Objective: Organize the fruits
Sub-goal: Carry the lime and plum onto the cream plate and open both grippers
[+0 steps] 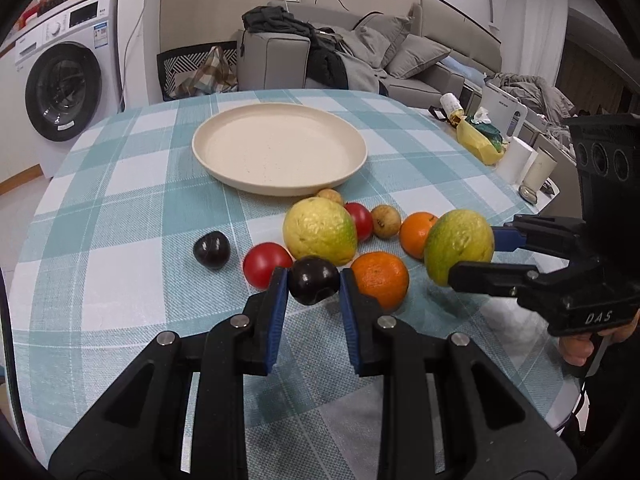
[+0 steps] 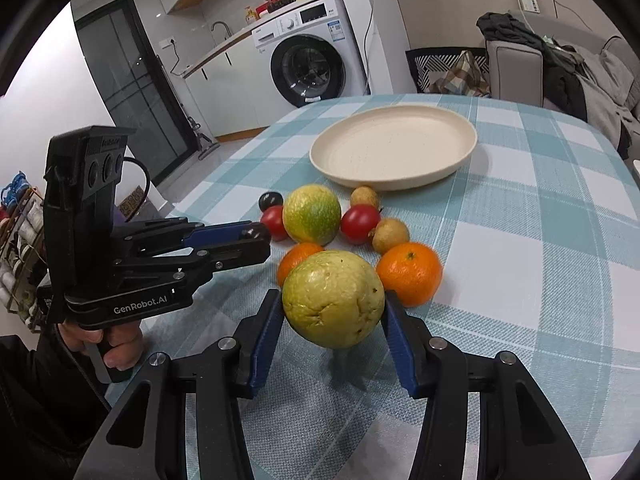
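My left gripper (image 1: 314, 286) is shut on a dark plum (image 1: 313, 280), held just above the checked cloth; it also shows in the right wrist view (image 2: 256, 236). My right gripper (image 2: 332, 312) is shut on a yellow-green guava (image 2: 333, 304) and holds it off the table; it shows in the left wrist view (image 1: 458, 252) too. An empty cream plate (image 1: 280, 150) stands beyond the fruit. On the cloth lie a second guava (image 1: 320, 230), two oranges (image 1: 380, 280) (image 1: 416, 234), two red tomatoes (image 1: 267, 265) (image 1: 360, 220), another plum (image 1: 211, 249) and two small brown fruits (image 1: 386, 220).
The round table's right edge (image 1: 532, 200) is near white cups and a yellow bag on a side surface (image 1: 480, 140). A washing machine (image 1: 68, 80) and a sofa with clothes (image 1: 340, 52) stand behind the table.
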`<action>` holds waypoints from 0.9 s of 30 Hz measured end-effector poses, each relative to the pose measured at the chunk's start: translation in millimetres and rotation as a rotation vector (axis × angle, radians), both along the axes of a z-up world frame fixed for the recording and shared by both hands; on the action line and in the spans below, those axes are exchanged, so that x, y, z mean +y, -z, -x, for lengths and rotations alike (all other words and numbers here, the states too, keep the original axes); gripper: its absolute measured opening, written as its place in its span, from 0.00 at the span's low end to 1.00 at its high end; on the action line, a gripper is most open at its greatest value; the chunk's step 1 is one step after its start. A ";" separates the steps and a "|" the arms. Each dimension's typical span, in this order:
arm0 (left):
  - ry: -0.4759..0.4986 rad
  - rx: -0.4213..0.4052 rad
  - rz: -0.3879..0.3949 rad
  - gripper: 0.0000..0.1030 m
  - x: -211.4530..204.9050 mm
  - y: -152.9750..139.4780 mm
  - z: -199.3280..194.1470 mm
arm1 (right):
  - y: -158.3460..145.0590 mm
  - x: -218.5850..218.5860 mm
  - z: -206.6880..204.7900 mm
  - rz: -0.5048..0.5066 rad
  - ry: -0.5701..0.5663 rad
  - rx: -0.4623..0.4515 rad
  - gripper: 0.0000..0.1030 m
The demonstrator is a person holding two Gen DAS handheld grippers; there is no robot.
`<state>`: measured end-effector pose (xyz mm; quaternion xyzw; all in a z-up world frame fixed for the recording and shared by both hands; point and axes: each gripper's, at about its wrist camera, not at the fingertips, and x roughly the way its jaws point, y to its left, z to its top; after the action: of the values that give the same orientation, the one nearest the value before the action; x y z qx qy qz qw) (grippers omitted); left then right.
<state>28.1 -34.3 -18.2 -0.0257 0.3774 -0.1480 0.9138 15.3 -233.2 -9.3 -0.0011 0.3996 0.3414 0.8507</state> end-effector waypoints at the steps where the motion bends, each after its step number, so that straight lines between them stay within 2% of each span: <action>1: -0.003 -0.006 0.005 0.22 1.8 -1.9 0.8 | -2.2 -0.7 -0.5 -0.004 0.006 -0.006 0.49; 5: -0.004 -0.050 -0.007 0.22 5.0 -11.6 4.0 | -11.6 -2.2 -4.3 -0.013 0.032 -0.041 0.49; 15: -0.056 -0.097 0.002 0.22 19.3 -30.9 -9.6 | -32.4 -7.5 -23.2 -0.038 0.109 -0.096 0.49; 27: -0.085 -0.113 -0.016 0.22 22.6 -30.5 -47.5 | -45.0 -10.6 -52.7 -0.047 0.153 -0.125 0.49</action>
<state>75.6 -11.7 12.3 -0.0262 0.3250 -0.1072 0.9393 68.0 -243.8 35.7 0.0280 0.3367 0.2841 0.8973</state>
